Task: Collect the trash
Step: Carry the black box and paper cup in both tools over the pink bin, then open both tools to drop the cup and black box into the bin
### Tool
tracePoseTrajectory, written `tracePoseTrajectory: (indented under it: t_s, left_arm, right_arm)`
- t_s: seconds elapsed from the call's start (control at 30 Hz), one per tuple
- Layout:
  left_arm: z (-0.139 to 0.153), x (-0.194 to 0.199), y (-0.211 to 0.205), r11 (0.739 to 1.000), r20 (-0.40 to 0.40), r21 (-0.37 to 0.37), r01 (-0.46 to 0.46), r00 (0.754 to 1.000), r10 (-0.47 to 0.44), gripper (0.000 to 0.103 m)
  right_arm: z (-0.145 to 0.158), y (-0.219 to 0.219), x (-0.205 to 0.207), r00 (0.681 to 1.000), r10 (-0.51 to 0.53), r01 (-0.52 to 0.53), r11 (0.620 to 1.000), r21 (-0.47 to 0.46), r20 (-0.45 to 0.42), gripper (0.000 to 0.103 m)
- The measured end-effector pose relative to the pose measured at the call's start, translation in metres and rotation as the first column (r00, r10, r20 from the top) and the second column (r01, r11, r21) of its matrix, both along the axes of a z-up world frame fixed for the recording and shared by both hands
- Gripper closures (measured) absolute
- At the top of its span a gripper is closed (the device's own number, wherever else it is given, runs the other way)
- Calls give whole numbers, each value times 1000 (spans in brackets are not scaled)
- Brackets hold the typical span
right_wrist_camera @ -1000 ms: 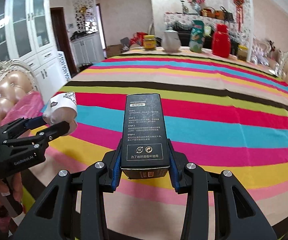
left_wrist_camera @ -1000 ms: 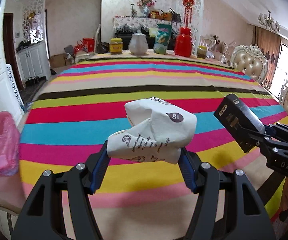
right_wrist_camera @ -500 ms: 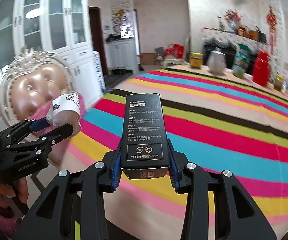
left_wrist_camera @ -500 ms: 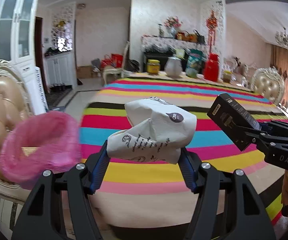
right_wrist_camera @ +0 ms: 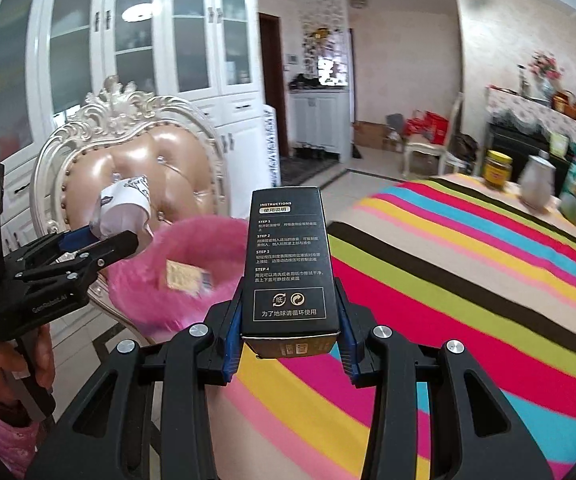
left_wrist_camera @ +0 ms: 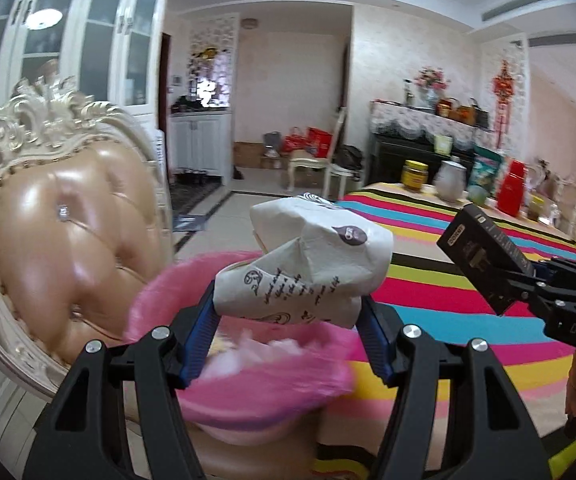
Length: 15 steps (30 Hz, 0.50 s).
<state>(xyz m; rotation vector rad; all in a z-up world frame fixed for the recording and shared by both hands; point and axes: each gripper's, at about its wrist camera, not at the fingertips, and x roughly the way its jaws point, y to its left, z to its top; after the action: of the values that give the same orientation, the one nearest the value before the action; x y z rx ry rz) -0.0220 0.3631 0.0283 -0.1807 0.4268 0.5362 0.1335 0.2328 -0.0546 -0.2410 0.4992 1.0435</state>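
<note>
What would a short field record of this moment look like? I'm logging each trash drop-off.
left gripper: shut on crumpled paper cup
right gripper: shut on black carton
bin: pink-lined trash bin on chair seat, beside striped table
bin contents: a small yellowish packet
chair: cream tufted chair behind bin

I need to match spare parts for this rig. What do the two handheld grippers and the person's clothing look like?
Both the left gripper and the right gripper are matte black plastic with silver screws, triangular cutouts, blue finger pads and white lettering on the side. A pink sleeve shows.
</note>
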Motion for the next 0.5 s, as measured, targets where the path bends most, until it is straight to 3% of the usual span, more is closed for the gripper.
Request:
tracePoseTrajectory:
  t_s: [0.27, 0.5]
  left_arm:
    - [-14, -3, 66, 996, -19, -41, -81, 997, 80, 41]
    - [-24, 6, 83, 994, -42, -53, -92, 995, 90, 40]
  right_arm:
    - [-10, 75, 1, 994, 112, -112, 993, -18, -13, 64]
    - [-20, 112, 6, 989, 146, -146, 989, -32, -21, 64]
